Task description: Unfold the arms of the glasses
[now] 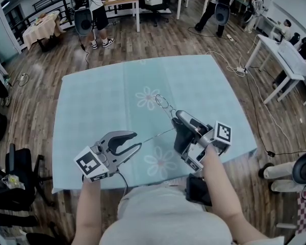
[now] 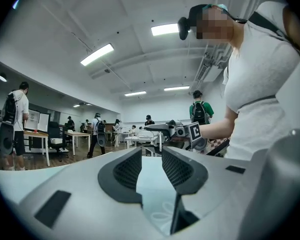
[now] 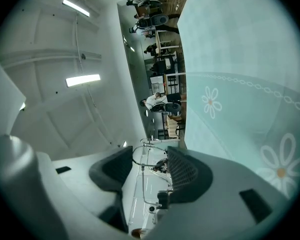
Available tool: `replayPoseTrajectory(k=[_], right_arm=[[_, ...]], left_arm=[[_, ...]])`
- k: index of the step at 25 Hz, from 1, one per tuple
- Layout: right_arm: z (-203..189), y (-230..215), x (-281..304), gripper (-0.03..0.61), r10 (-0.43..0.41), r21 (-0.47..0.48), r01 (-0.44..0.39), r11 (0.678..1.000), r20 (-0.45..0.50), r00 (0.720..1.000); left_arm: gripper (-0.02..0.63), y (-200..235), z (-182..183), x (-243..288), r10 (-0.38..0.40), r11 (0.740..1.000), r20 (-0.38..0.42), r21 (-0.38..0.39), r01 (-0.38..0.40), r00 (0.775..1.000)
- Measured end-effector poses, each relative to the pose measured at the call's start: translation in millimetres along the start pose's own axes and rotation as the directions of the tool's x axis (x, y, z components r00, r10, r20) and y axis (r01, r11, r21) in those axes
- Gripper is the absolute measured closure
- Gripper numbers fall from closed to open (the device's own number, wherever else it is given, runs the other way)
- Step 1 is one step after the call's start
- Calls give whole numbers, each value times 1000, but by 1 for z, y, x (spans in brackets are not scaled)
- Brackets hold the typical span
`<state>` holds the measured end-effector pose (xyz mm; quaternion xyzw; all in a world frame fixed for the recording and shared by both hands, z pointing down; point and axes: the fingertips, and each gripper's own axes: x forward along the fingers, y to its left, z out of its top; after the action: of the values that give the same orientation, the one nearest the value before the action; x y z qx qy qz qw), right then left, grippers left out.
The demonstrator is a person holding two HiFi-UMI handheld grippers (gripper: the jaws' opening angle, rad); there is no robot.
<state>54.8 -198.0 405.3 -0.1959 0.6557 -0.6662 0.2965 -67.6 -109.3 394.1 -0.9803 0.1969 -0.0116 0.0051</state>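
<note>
Thin wire-rimmed glasses (image 1: 162, 101) hang above the table, with my right gripper (image 1: 180, 117) shut on them. Their lenses stick out past its tips toward the far side. One slim arm (image 1: 155, 134) of the glasses swings out leftward, and its end lies just short of my left gripper (image 1: 137, 140). That gripper is open with nothing between its fingers and points right. In the right gripper view the wire frame (image 3: 142, 184) runs between the two pads of the right gripper (image 3: 150, 151). In the left gripper view the open left gripper (image 2: 151, 154) faces the right gripper (image 2: 182, 130).
The table wears a pale blue cloth (image 1: 102, 101) printed with flowers. Its near edge is at my body. People (image 1: 94, 9) stand at the back by white tables (image 1: 288, 60). A dark chair (image 1: 15, 180) stands at the left, and cables (image 1: 255, 96) trail across the wooden floor.
</note>
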Motion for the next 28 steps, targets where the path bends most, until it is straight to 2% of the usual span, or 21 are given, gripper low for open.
replayPoseTrajectory(k=[4, 7, 9, 17, 23, 28], right_arm=[[1, 2, 0, 353, 17, 6, -17, 1000, 1, 1000], [-2, 6, 2, 354, 29, 13, -29, 999, -6, 1000], [-5, 9, 4, 354, 39, 25, -39, 999, -10, 999], [-10, 14, 5, 353, 80, 105, -82, 991, 25, 996], [-12, 14, 6, 354, 118, 189, -127, 974, 58, 991], [-13, 14, 6, 354, 125, 209, -135, 969, 63, 990]], left_arm=[[494, 9, -14, 6, 66, 997, -27, 33, -65, 997], [482, 17, -19, 16, 155, 985, -1, 79, -154, 988], [469, 17, -17, 24, 180, 978, 21, 99, -181, 983], [469, 2, -8, 55, 174, 965, 43, 190, -179, 984], [458, 1, 12, 72, 175, 974, 125, 122, -190, 977], [428, -3, 16, 85, 180, 973, 125, 126, -196, 976]])
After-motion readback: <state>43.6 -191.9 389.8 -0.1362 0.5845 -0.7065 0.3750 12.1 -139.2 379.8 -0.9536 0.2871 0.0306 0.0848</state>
